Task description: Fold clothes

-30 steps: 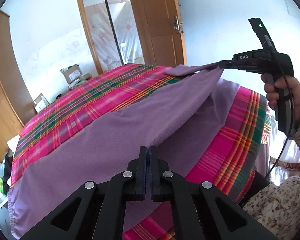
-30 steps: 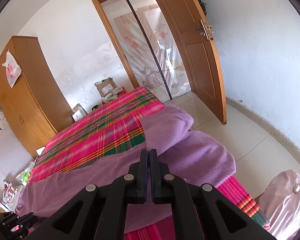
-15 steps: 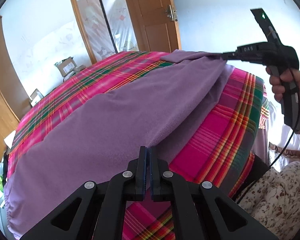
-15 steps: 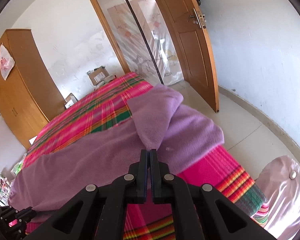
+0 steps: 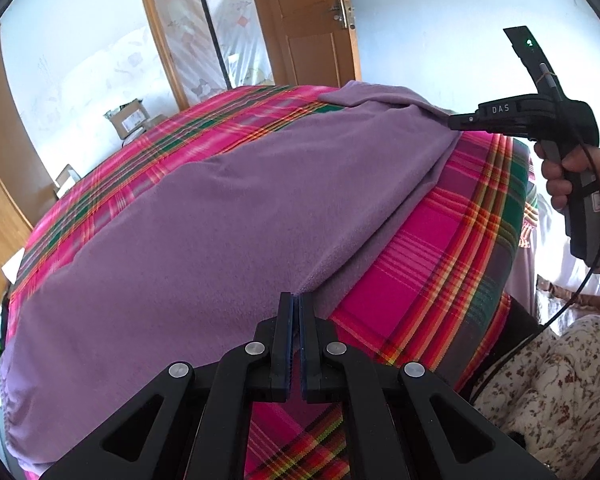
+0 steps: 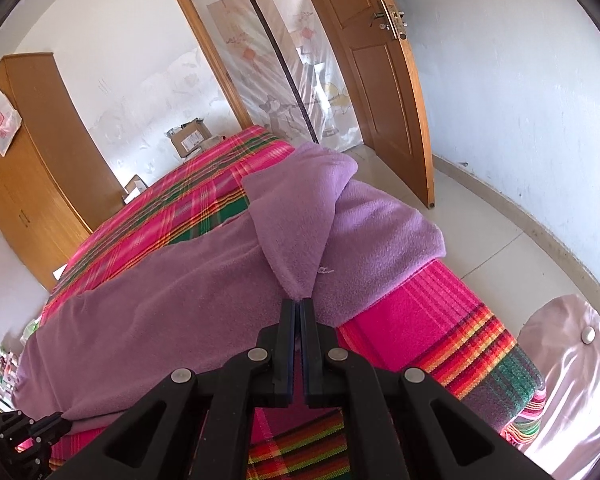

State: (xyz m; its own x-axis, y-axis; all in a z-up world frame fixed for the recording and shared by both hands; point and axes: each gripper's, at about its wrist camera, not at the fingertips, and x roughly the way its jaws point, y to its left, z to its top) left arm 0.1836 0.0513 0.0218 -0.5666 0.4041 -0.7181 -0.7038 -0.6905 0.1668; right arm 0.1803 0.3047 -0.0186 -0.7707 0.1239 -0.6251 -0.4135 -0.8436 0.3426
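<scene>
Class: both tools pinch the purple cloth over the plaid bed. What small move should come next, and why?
Probably lower both tools a little further, then let go. The left tool and right tool pinch the cloth's near edge, which hangs just above the bed, not yet lying flat.

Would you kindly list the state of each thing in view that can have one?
left tongs: shut on the purple cloth's near edge.
right tongs: shut on a corner of the cloth.
purple cloth: spread on the plaid bed, near edge lifted, not yet folded flat.
wooden door: open.
wardrobe: doors closed.
</scene>
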